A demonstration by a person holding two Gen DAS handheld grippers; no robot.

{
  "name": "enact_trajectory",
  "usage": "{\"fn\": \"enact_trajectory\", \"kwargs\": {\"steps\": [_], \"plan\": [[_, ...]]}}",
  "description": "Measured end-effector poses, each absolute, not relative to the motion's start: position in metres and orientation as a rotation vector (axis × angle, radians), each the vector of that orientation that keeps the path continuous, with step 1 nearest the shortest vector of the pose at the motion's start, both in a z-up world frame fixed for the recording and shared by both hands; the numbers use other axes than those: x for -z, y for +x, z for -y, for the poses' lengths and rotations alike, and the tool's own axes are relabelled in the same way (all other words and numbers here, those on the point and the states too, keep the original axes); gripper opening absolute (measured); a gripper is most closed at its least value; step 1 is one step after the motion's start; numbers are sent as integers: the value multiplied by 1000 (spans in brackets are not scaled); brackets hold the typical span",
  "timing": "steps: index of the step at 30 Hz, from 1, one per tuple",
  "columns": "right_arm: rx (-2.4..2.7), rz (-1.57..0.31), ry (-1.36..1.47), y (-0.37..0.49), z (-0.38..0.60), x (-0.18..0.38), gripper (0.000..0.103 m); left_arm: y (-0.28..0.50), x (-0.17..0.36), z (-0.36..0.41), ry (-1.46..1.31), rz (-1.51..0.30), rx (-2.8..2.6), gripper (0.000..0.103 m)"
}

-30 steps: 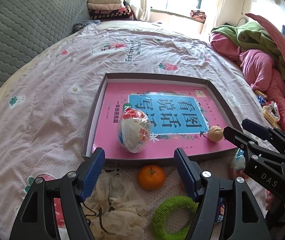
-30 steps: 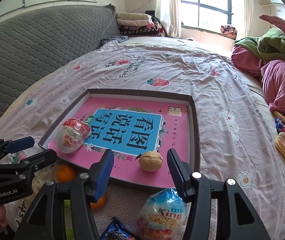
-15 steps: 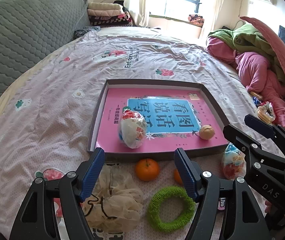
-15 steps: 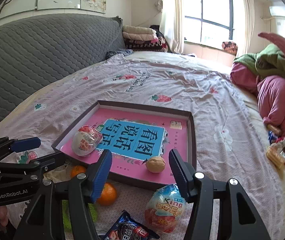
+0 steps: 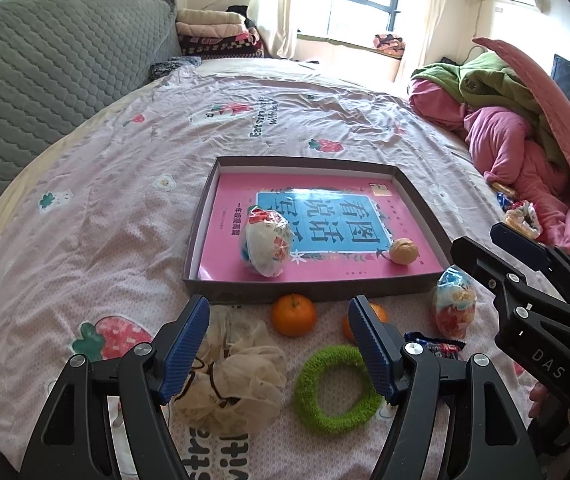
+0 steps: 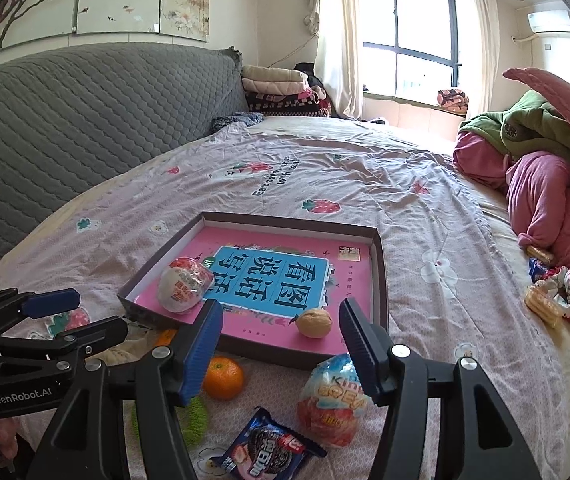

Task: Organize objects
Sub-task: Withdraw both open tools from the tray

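Shallow box lid (image 5: 313, 292) on the bed (image 5: 85, 216), holding a pink book (image 5: 229, 248), a white chocolate egg (image 5: 267, 242) at its near-left corner and a walnut (image 6: 314, 322) by its near edge. Left hand-held gripper (image 5: 279, 338): jaws wide, empty, above a mesh puff (image 5: 233, 376), green ring (image 5: 335, 390) and tangerine (image 5: 293, 314). Right hand-held gripper (image 6: 281, 334): jaws just opening, nothing between them; blue chocolate egg (image 6: 331, 404) and cookie packet (image 6: 263, 446) below.
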State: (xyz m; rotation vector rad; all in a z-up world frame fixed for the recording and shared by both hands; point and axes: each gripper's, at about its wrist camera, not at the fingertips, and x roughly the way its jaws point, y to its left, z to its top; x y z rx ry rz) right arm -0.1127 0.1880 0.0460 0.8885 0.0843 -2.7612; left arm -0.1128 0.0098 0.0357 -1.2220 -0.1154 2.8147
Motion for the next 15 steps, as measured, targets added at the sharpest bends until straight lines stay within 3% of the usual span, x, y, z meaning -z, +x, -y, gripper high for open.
{"fn": "enact_trajectory", "kwargs": {"steps": [15], "plan": [[2794, -120, 849, -90, -183, -39, 61, -88, -29, -14, -1217, 95, -2788, 74]]}}
